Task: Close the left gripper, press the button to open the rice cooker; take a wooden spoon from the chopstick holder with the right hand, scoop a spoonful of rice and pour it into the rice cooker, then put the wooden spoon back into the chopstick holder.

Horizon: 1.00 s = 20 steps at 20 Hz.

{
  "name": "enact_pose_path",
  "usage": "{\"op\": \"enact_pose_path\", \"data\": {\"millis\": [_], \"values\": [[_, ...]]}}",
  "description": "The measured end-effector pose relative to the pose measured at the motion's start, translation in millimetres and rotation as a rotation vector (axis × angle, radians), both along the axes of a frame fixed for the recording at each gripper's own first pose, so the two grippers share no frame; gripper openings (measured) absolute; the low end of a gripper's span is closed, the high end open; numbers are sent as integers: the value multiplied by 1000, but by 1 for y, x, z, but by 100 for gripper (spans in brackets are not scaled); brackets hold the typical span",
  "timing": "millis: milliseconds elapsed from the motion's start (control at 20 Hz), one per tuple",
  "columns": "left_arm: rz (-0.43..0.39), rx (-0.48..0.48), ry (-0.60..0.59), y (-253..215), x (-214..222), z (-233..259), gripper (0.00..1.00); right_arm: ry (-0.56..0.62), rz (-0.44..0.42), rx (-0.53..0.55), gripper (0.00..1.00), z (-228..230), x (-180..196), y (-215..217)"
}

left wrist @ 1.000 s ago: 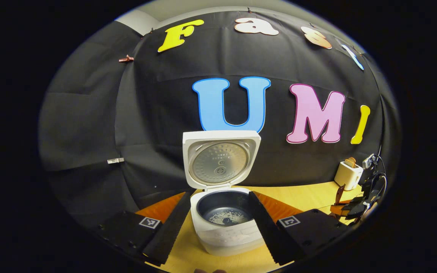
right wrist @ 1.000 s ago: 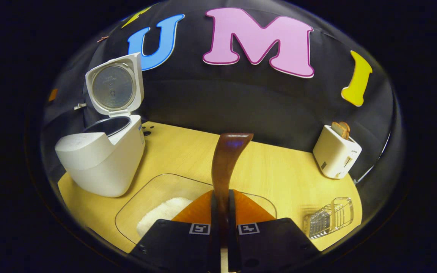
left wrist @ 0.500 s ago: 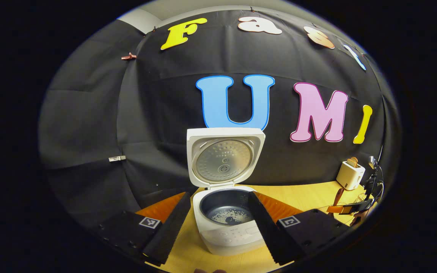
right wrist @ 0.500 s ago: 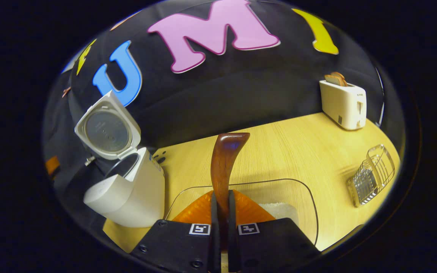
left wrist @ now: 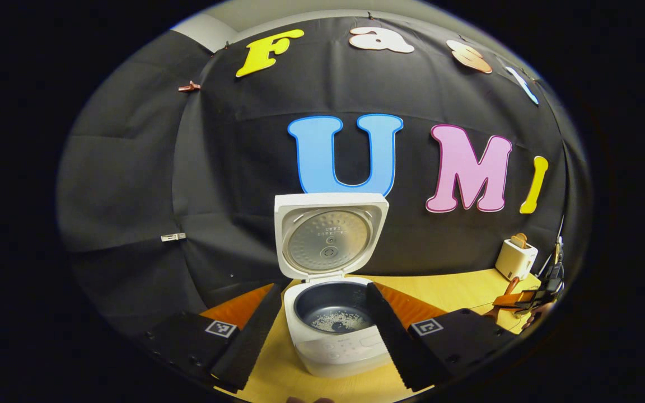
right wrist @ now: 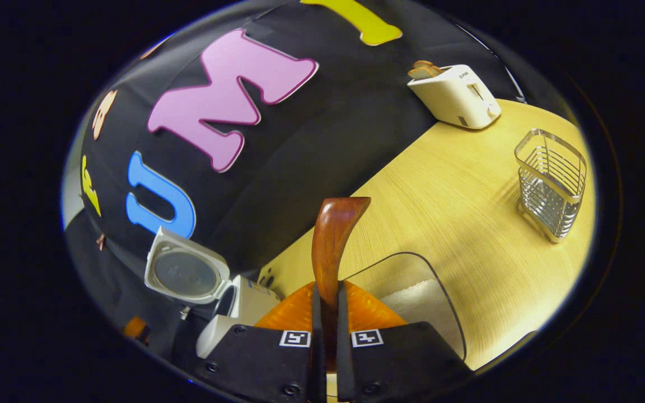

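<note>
In the left gripper view the rice cooker (left wrist: 336, 324) stands on the wooden desk (left wrist: 457, 288) with its lid (left wrist: 329, 235) swung fully up; its dark inner pot (left wrist: 333, 308) holds a thin scatter of white rice grains (left wrist: 336, 322) on the bottom. The left gripper (left wrist: 325, 330) hangs in front of the cooker with its fingers spread wide, one on each side of the pot and holding nothing. At the far right of that view a toaster (left wrist: 515, 258) sits against the booth wall. In the right gripper view the right gripper (right wrist: 325, 313) is clamped tight on the handle of the wooden spoon (right wrist: 331, 240), both fingers pressing its sides; the handle runs up and away from the fingers, and the bowl end is hidden. Just beyond the fingers lies a clear tray (right wrist: 412, 291) with a heap of white rice (right wrist: 412, 296) in it. The whole view is tilted: the open rice cooker (right wrist: 210, 296) shows at lower left, while the wire chopstick holder (right wrist: 551, 182) stands upright on the desk (right wrist: 457, 207) at right, well apart from the spoon, with nothing visible inside it. The toaster (right wrist: 457, 95) behind it has a slice of bread (right wrist: 423, 70) in its slot.
</note>
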<state>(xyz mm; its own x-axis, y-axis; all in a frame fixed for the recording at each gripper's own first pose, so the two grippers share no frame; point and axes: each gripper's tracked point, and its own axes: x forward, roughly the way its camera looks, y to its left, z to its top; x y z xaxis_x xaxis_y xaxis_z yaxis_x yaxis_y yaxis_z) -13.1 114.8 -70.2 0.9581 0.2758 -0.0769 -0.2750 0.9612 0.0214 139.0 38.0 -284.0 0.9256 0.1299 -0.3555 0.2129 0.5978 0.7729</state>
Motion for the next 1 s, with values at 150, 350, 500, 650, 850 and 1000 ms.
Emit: {"op": "enact_pose_path", "data": {"millis": [150, 350, 500, 650, 850, 1000], "values": [[-2, 2, -10, -2, -2, 4, 97, -27, -42, 62, 12, 20, -3, -14], [-6, -16, -19, -2, -4, 3, 97, -61, -70, 113, 12, 56, -4, -18], [-6, -14, -24, -1, -4, 1, 97, -105, -92, 165, 12, 94, 5, -14], [2, 35, -38, 4, -6, 6, 97, -165, -59, 174, 12, 139, 19, 7], [17, 54, -47, 11, -11, 8, 97, -217, -8, 190, 12, 180, 47, 41], [31, 63, -39, 17, -18, 4, 97, -240, 24, 198, 11, 202, 67, 75]]}}
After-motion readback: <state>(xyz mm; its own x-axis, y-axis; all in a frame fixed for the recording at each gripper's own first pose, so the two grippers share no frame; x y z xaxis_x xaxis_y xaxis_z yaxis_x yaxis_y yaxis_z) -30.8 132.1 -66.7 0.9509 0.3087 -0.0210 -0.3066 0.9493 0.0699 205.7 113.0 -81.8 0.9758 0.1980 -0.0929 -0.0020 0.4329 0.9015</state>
